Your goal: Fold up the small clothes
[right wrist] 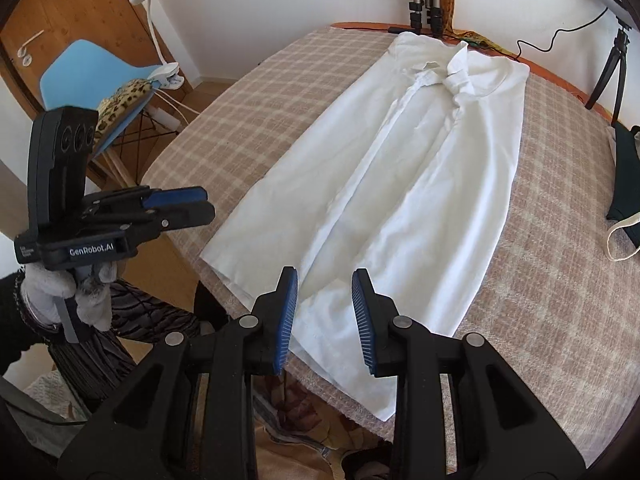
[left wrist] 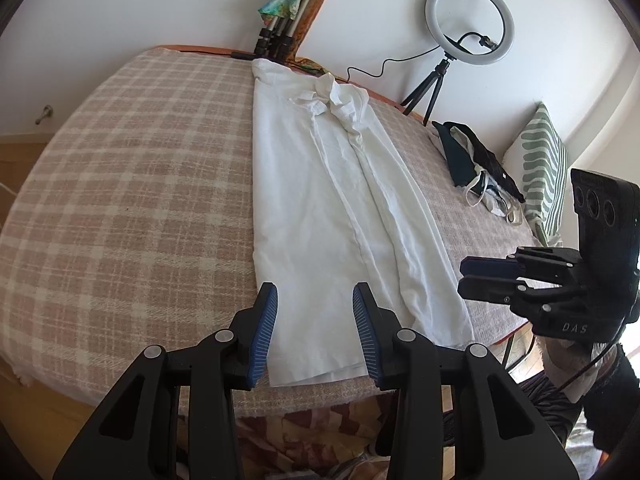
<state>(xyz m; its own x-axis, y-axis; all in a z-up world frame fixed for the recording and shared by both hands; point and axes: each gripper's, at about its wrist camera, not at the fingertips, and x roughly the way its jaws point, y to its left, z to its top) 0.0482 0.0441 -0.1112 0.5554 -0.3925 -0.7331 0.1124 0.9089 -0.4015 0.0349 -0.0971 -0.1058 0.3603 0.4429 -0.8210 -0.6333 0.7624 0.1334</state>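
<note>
Shirt [left wrist: 324,208], white and collared, lies flat along the middle of a bed, collar [left wrist: 334,94] at the far end near the wall and hem at the near edge; both sides are folded in toward the button strip, so it makes a long narrow band with a few creases. It rests on a beige plaid blanket [left wrist: 132,184] that covers the bed. The left gripper [left wrist: 315,300] hovers over the near hem with its blue-padded fingers spread apart and nothing between them. The right gripper [right wrist: 325,286] hangs over the hem's other corner, likewise spread wide and empty; from the left wrist view it appears side-on, to the right of the shirt and off the cloth. A gloved hand [right wrist: 70,296] holds the left gripper's handle. On the blanket to the right of the shirt lies a dark bag [left wrist: 476,160] with pale straps, and a green-patterned pillow [left wrist: 542,164] stands beyond it. A ring light [left wrist: 469,22] on a small tripod stands by the wall. A blue chair [right wrist: 96,80] sits near a wooden door [right wrist: 76,12].
</note>
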